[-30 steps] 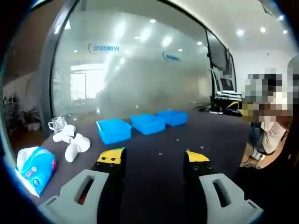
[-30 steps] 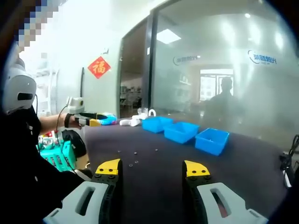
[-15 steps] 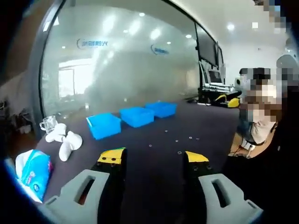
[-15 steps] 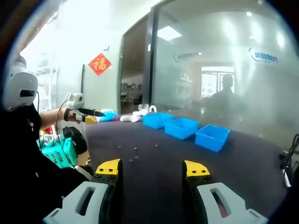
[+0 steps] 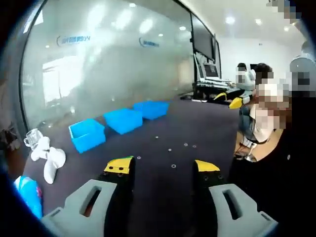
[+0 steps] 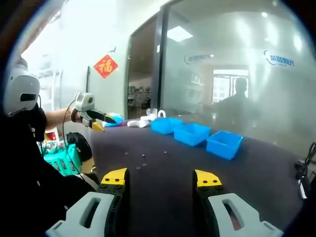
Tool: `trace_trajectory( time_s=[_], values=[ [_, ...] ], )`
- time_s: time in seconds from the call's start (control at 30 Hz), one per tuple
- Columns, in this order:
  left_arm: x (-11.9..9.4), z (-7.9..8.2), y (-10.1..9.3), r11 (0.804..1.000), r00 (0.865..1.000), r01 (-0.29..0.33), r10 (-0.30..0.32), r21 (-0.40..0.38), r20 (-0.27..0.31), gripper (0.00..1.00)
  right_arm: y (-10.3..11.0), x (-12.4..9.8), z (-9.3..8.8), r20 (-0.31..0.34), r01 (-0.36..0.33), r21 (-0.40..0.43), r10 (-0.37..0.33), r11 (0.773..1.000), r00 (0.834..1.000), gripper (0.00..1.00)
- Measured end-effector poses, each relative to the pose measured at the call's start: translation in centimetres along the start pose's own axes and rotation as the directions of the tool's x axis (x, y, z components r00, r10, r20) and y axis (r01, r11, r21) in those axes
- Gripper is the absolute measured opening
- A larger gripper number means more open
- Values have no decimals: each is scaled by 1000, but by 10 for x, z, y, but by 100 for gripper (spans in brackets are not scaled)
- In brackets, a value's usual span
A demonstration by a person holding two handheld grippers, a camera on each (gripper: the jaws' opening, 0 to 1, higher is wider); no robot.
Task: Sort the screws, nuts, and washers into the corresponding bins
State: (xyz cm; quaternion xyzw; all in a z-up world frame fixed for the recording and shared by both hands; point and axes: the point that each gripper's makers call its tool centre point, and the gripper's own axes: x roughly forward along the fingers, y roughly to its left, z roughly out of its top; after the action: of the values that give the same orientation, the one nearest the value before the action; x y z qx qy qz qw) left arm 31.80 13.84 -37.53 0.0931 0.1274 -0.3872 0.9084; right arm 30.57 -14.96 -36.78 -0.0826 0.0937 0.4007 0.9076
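In the left gripper view the left tool (image 5: 163, 168) is held above the dark desk (image 5: 197, 123) with its two yellow-tipped jaws spread wide and nothing between them; they touch nothing. Ahead of the jaws a few small metal parts (image 5: 170, 149), too small to tell screws from nuts or washers, lie scattered on the desk. Beyond them three blue bins (image 5: 123, 120) stand in a row near the glass wall (image 5: 108, 64), close beside one another. To the left of the bins lie some white objects (image 5: 49, 159) and a clear glass mug (image 5: 32, 138), with a blue packet (image 5: 28, 193) at the near left edge.

In the right gripper view the right tool (image 6: 161, 178) also hovers over the desk (image 6: 256, 182), jaws wide apart and empty. The small parts (image 6: 143, 160) lie on the desk ahead and to the left of the jaws, and the three blue bins (image 6: 191, 134) sit in a line farther back. At the left of this view the left tool (image 6: 98, 120) is held out over the desk edge by a person's hand (image 6: 75, 116); how far its jaws are open cannot be made out from here.
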Motion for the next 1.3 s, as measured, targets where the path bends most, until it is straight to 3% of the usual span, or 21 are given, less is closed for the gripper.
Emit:
trace_trajectory(
  time_s=[0.27, 0.5, 0.7, 0.97, 1.03, 1.3],
  values=[
    [36, 6, -2, 998, 994, 64, -64, -3, -92, 36, 1, -1, -3, -1, 0, -1, 0, 1000, 1000, 47],
    [63, 6, -7, 993, 976, 122, -118, 8, -183, 36, -1, -5, -7, 3, 6, 10, -6, 1000, 1000, 47],
    [83, 0, -25, 984, 945, 177, -163, 26, -283, 34, -2, -6, -10, -2, 9, 8, -9, 1000, 1000, 47],
    [106, -2, -43, 964, 912, 260, -228, 51, -341, 34, -2, -6, -13, -8, 6, 5, -6, 1000, 1000, 47],
    [112, -8, -42, 954, 896, 285, -231, 93, -379, 32, -3, -6, -13, -7, 7, 5, -7, 1000, 1000, 47],
    [131, -25, -33, 945, 859, 314, -243, 88, -451, 22, -3, -8, -15, -7, 11, 13, -11, 1000, 1000, 47]
  ],
)
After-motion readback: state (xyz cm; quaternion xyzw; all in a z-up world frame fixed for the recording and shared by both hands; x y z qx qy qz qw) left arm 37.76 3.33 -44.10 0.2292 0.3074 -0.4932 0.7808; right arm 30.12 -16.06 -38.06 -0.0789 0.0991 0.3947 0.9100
